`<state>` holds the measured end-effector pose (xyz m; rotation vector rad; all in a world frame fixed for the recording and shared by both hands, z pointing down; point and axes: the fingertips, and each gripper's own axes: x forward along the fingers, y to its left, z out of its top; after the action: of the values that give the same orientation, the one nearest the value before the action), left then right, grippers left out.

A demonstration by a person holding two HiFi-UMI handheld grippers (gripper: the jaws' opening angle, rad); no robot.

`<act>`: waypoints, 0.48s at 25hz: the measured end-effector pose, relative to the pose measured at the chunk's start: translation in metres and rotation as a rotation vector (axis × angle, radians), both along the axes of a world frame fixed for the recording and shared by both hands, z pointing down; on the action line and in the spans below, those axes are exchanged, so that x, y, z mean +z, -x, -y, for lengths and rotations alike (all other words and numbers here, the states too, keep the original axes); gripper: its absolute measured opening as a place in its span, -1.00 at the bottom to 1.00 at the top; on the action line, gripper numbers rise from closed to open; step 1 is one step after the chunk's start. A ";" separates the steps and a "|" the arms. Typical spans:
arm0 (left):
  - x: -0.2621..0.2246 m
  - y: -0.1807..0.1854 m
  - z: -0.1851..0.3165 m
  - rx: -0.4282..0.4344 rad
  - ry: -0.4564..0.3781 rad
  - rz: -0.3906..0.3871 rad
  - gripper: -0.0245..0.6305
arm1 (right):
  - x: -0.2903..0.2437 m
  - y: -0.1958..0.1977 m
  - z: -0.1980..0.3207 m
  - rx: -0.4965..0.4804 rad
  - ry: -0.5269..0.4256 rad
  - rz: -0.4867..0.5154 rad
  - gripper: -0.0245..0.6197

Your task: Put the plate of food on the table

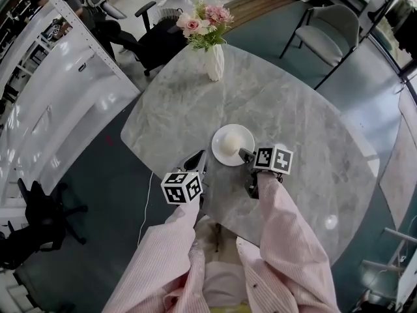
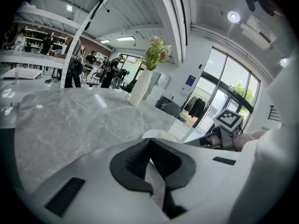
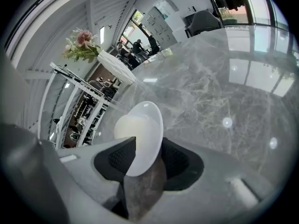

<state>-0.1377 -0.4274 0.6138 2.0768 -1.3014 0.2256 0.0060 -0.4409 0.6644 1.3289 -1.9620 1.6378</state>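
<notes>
Grey-veined marble is spreading across the rounded table [image 1: 306, 103], which is standing on a dark teal floor [image 1: 98, 194]. Nearest the camera, two pink striped sleeves [image 1: 287, 233] are reaching toward the small round white plate [image 1: 244, 134]. The plate is lying flat on the table near its close edge and carrying a pale, rounded lump of food [image 1: 229, 146]. The left gripper [image 1: 199, 155] is hovering just left of the plate without touching it. Its jaws are pressing together at the tips, with only bare marble showing behind them. The right gripper [image 1: 246, 154] is sitting at the plate's right side. Its jaws are standing spread wide with the plate's rim between them, and the pads are not squeezing it. Well beyond the plate, toward the table's far edge, a ribbed white ceramic vase [image 1: 214, 62] is standing upright and holding pink and white flowers [image 1: 203, 23]. Farther than the plate and off to its right, a grey armchair [image 1: 329, 31] is waiting on the floor. Farther and to the left of the plate, a black office chair [image 1: 159, 41] and a white metal shelving frame [image 1: 85, 44] are standing beside the table.
</notes>
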 end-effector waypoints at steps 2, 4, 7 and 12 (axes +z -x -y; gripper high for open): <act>-0.001 0.000 0.000 0.002 -0.001 0.000 -0.94 | 0.001 -0.003 -0.001 0.001 0.004 -0.031 -0.45; -0.003 0.000 0.000 0.004 -0.002 -0.001 -0.94 | 0.002 -0.006 -0.002 0.006 0.008 -0.056 -0.45; -0.006 0.000 -0.003 0.009 -0.005 -0.001 -0.94 | 0.001 -0.010 -0.007 0.009 0.014 -0.075 -0.44; -0.013 -0.004 -0.003 0.026 -0.026 -0.006 -0.94 | -0.009 -0.020 -0.006 0.010 -0.039 -0.116 -0.44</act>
<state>-0.1342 -0.4243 0.6006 2.1151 -1.2808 0.2143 0.0261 -0.4347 0.6550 1.4173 -1.9314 1.4983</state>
